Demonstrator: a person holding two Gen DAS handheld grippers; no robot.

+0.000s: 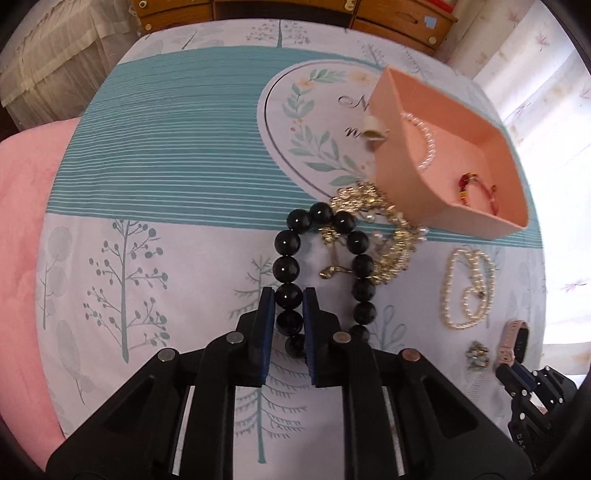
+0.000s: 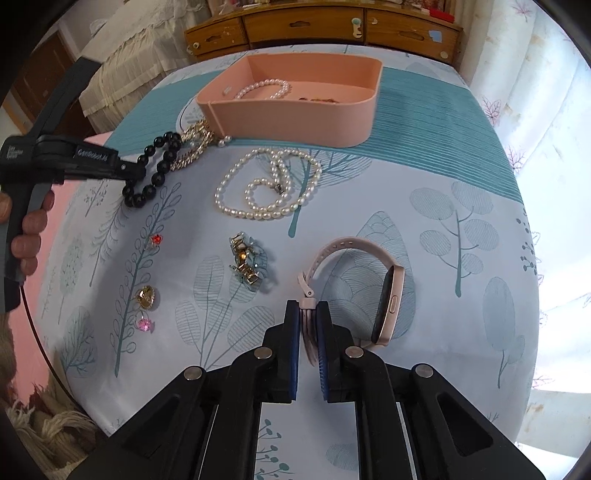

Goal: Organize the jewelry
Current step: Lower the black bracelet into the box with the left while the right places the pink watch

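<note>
My left gripper (image 1: 289, 299) is shut on a black bead bracelet (image 1: 286, 267) that lies on the cloth, partly over a gold chain (image 1: 388, 236). My right gripper (image 2: 307, 314) is shut on the strap of a pink watch (image 2: 389, 299), which rests on the cloth. A pink tray (image 2: 295, 118) at the far side holds a pearl bracelet (image 2: 266, 88) and a red cord bracelet (image 1: 476, 192). A long pearl necklace (image 2: 266, 184) lies between the tray and the watch. The left gripper also shows in the right wrist view (image 2: 129, 173) at the black beads.
A crystal brooch (image 2: 245, 267), a red stone (image 2: 156, 240), a gold ring (image 2: 145, 296) and a pink stone ring (image 2: 144, 325) lie on the leaf-print cloth (image 2: 443, 240). A wooden drawer chest (image 2: 314, 27) stands behind the table. A pink surface (image 1: 22, 221) is at the left.
</note>
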